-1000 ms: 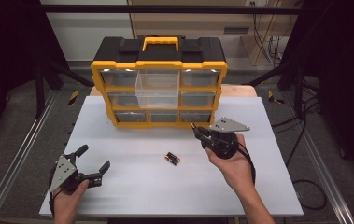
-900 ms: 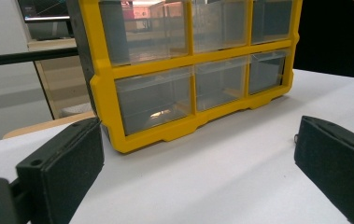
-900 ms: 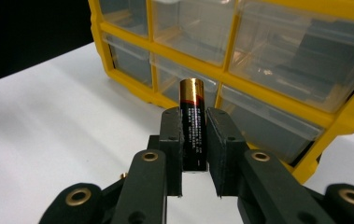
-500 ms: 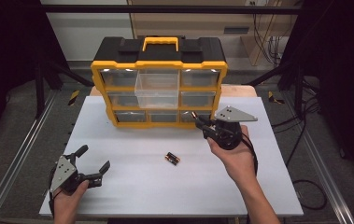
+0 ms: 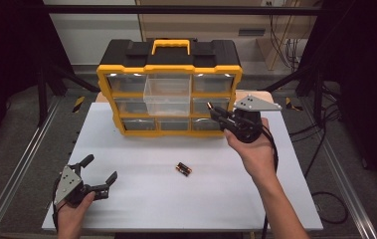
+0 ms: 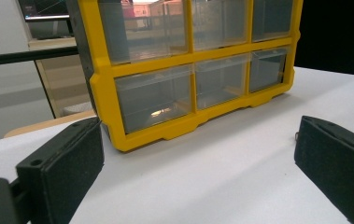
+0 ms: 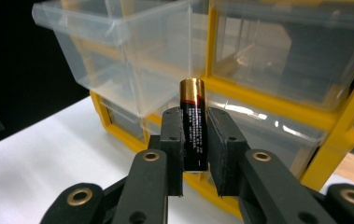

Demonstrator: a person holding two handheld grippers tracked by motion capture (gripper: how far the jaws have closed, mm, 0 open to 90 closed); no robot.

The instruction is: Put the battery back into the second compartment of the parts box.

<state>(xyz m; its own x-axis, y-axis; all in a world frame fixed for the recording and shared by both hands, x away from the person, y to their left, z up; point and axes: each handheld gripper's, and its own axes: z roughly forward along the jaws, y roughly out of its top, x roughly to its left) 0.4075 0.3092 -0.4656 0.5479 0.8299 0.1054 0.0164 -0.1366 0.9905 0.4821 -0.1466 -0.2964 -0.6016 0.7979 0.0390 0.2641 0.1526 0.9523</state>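
L gripper (image 5: 95,175) sits near the bench's front-left corner, jaws wide apart w/ nothing between them, facing the yellow organizer (image 5: 169,94). Mid-bench, toward the front, two batteries (image 5: 184,169) lie side by side on the white bench (image 5: 141,199). R gripper (image 5: 215,112) is raised toward the back-right, just in front of the organizer's right drawers and right of the pulled-out clear drawer (image 5: 168,95), jaws clamped on a battery (image 7: 193,125) standing upright between the pads.

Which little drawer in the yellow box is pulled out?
The top middle drawer of the yellow organizer. It sticks out toward the table, clear and looking empty, while the drawers around it sit pushed in flush with the frame.
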